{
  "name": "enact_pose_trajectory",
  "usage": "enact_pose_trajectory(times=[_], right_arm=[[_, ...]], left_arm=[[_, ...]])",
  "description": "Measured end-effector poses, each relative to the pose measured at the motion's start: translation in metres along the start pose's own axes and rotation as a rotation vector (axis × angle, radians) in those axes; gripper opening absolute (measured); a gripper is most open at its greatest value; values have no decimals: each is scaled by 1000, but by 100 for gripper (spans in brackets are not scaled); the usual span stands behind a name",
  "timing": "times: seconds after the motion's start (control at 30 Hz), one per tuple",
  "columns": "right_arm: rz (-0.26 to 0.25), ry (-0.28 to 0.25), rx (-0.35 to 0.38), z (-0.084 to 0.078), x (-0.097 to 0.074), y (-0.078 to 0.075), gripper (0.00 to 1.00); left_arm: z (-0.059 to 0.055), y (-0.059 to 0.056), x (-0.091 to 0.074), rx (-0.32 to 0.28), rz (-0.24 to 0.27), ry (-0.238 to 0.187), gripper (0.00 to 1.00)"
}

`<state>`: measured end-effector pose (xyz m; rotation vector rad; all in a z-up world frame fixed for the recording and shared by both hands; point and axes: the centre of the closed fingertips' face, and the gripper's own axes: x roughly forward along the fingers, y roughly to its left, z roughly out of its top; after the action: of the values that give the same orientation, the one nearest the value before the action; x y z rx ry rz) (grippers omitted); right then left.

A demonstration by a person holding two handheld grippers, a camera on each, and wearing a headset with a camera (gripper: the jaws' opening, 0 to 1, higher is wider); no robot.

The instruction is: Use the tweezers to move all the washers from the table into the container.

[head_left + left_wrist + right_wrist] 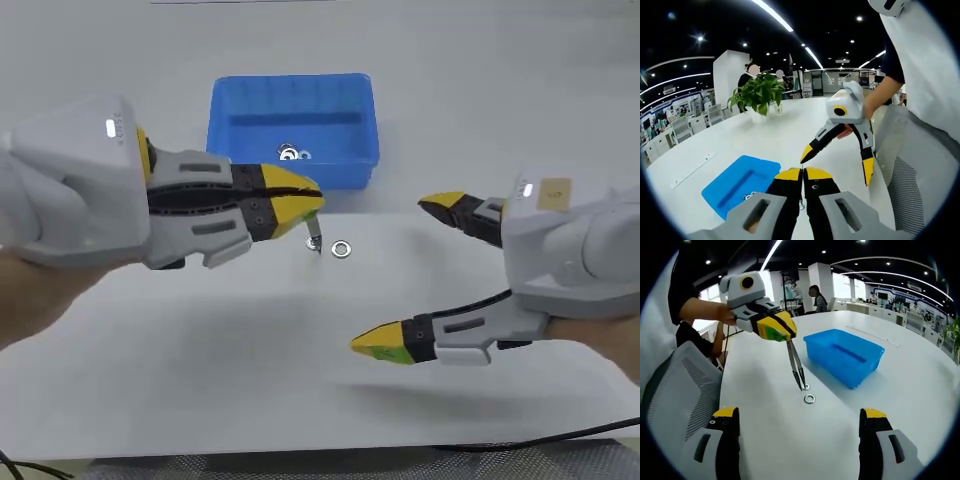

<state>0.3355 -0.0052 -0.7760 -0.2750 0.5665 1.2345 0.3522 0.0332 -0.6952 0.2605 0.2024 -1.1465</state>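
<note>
My left gripper is clamped shut on the tweezers, which point down at the counter. Their tips sit at the edge of one washer, but I can't tell if it's pinched. A second washer lies just beside it. The blue container is just behind, toward the far edge. My right gripper is wide open and empty. The right gripper view shows the tweezers' full length, while the head view foreshortens them.

A long white bench runs through an open office under a dark ceiling lit by bright strip lights and small spots. A leafy potted plant stands on it, before a white pillar. A grey mesh chair sits alongside, and rows of desks lie beyond.
</note>
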Motion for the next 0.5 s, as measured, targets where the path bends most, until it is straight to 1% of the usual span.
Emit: enact_pose_trajectory(times=[0.1,0.2,0.27,0.3,0.33,0.43,0.5], right_arm=[[7,-2,3,1,2,2,100],[11,4,0,0,3,2,100],[15,1,2,0,3,3,100],[16,0,3,0,3,3,100],[14,0,2,1,3,3,100],[14,-2,8,1,3,1,100],[16,-3,13,1,3,1,99]], left_arm=[[3,2,-2,-4,5,-11,5],[0,3,-3,-5,9,-1,5],[-4,3,-2,-9,7,8,5],[-2,3,-2,-26,9,-4,5],[-2,4,-2,-16,11,-2,5],[-1,3,1,-26,-1,-6,5],[-1,4,2,-50,-13,0,5]])
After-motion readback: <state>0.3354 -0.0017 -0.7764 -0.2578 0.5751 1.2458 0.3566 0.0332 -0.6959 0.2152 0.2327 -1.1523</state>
